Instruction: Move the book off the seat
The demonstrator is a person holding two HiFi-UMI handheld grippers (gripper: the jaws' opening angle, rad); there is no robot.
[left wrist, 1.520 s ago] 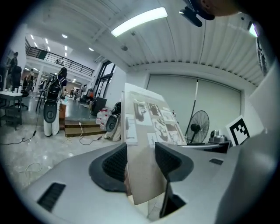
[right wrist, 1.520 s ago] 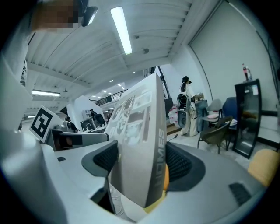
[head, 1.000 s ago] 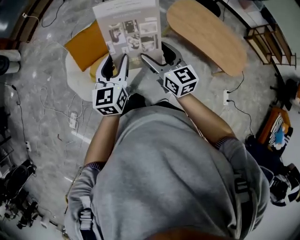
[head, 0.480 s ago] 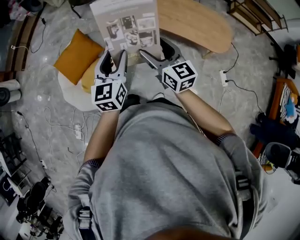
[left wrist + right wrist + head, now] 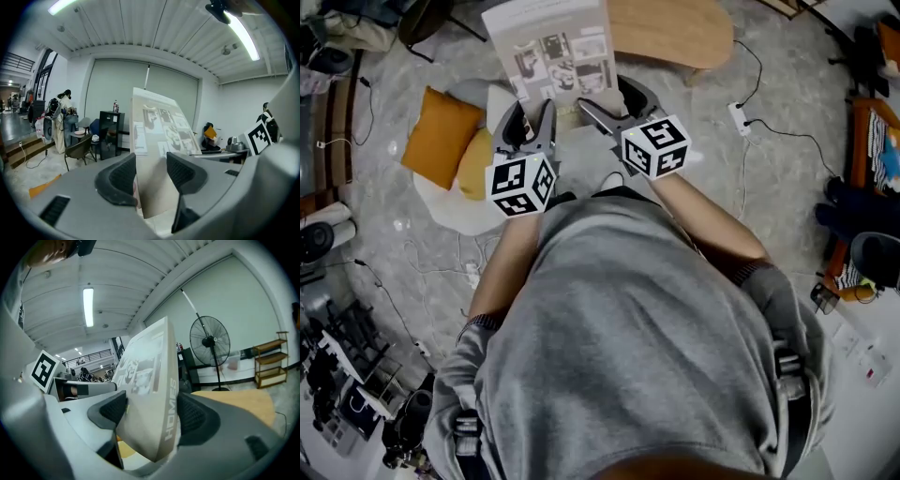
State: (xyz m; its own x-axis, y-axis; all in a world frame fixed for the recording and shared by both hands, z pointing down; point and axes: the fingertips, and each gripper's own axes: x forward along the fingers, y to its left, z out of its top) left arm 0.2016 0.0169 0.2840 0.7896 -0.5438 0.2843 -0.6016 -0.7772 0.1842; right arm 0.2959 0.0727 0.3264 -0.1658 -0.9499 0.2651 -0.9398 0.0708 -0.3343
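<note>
**Book up in both grippers, clear of seat**

Grey marble floor (image 5: pixel 787 187) fills the head view, w/ cables across it. The person's grey top (image 5: pixel 647 337) takes the lower centre. An oval wooden table (image 5: pixel 675 33) sits at the top, right of centre. The white round seat (image 5: pixel 441 204) is at left, carrying an orange cushion (image 5: pixel 441 136) and a yellower one (image 5: pixel 476 161) just beside it.

The book (image 5: pixel 555 47) is held out in front of the person, cover up, lifted off the seat. In the head view it lies btwn the cushions and the table.

Left gripper (image 5: pixel 530 117): jaws grasping the book's near left edge, a pad on each side. Right gripper (image 5: pixel 609 101): jaws clenched on the near right corner, pads on both faces, and the spine reads "HOMES". A white power strip (image 5: pixel 737 114) lies on the floor to the right.
</note>
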